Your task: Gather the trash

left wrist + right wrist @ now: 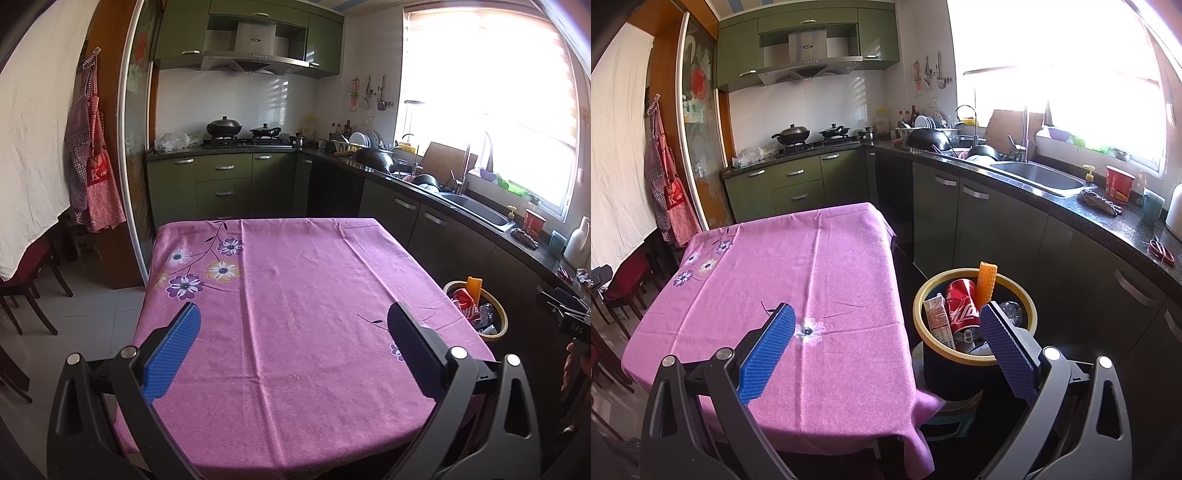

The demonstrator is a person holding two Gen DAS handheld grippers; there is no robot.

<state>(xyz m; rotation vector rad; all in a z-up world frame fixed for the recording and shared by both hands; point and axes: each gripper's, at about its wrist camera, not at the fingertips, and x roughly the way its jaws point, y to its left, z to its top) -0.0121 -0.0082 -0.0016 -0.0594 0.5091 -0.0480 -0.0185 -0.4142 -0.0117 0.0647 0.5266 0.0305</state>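
A yellow-rimmed dark bin [975,360] stands on a stool to the right of the table. It holds a red cola can [962,308], a small carton [936,314], an orange wrapper [986,284] and other trash. The bin also shows in the left wrist view [500,314]. My right gripper [886,319] is open and empty, its right finger [1004,343] over the bin's near rim. My left gripper [293,321] is open and empty above the pink flowered tablecloth [295,280]. No trash shows on the cloth.
Dark kitchen counter [1089,218] with sink [1041,179], red cup [1119,184] and scissors [1161,251] runs along the right. Stove with pots [240,134] at the back. Aprons [92,173] and dark chairs [26,291] on the left.
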